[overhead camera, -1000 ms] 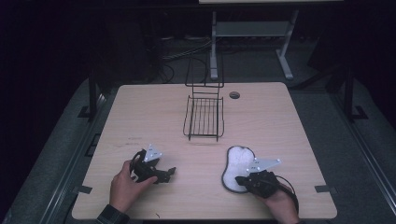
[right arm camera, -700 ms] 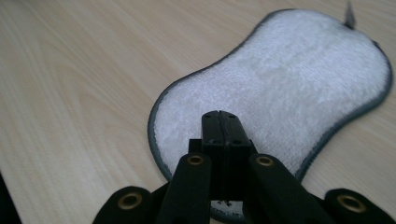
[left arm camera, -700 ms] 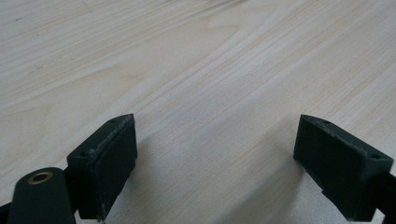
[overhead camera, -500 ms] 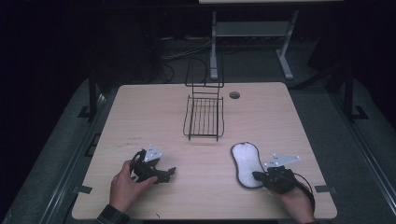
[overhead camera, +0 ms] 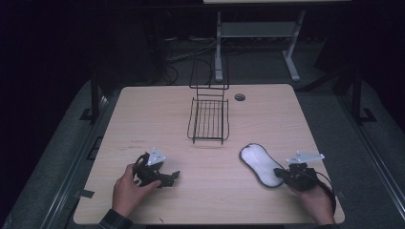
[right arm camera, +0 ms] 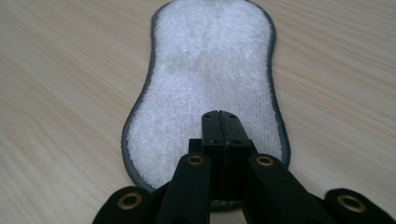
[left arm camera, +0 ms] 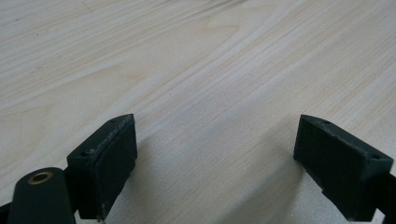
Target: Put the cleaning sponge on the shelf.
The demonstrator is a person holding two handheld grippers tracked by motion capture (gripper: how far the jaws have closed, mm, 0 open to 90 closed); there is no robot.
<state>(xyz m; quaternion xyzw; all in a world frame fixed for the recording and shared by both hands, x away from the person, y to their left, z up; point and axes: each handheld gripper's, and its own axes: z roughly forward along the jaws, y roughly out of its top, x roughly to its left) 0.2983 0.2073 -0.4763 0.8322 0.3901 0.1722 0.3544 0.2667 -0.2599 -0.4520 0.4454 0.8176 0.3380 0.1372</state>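
Landmark: wire basket [overhead camera: 209,120], standing on the tabletop [overhead camera: 157,109] toward its far edge, roughly centred.

White fleecy pad [overhead camera: 260,163] with dark grey edging lies flat on the tabletop, nearer the person than the basket and off to its right, well apart from it. Long axis runs obliquely, narrow end pointing back toward the basket side.

Right gripper [overhead camera: 285,173] sits at the pad's near end, the end farthest from the basket. In the right gripper view the fingers [right arm camera: 211,135] are clenched together, no gap between them, lying low over the wide end of the pad [right arm camera: 210,74]. Whether a fold of the edging is nipped under the tips cannot be told: that spot is hidden by the fingers themselves. Pad looks flat, not lifted.

Left gripper [overhead camera: 174,175] rests near the tabletop's front, left of the basket and well apart from it. Fingers [left arm camera: 105,156] released, spread wide, bare wood between them.
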